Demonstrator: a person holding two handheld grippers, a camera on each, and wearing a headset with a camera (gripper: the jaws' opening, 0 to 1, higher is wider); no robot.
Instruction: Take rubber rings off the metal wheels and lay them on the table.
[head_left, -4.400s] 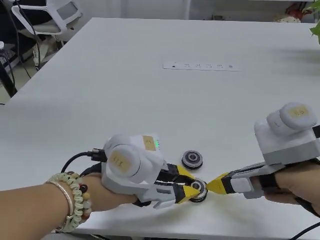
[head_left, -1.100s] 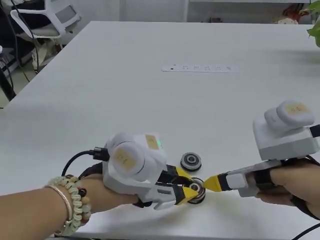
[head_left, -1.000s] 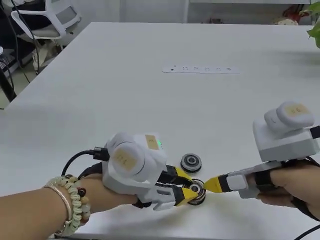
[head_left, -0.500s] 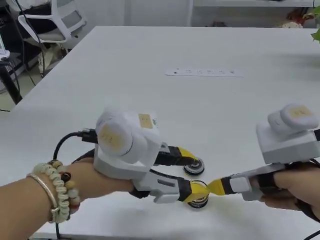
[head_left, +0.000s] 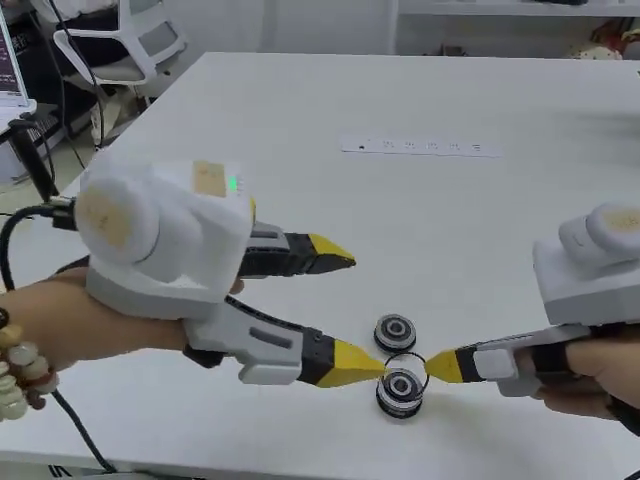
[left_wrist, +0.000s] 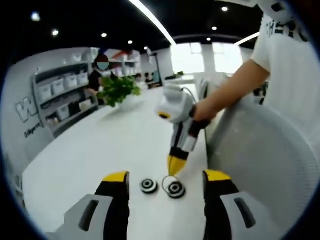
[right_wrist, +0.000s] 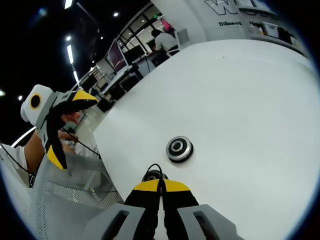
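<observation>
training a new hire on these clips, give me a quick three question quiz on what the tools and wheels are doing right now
1. Count: how many metal wheels lie on the table?
2. True or false: the left tool is open and gripping nothing.
3. Pick one: what is the right tool shut on?
A) a screwdriver
B) the thin rubber ring
C) a bolt

Key: 1 two; 2 true; 3 B
</observation>
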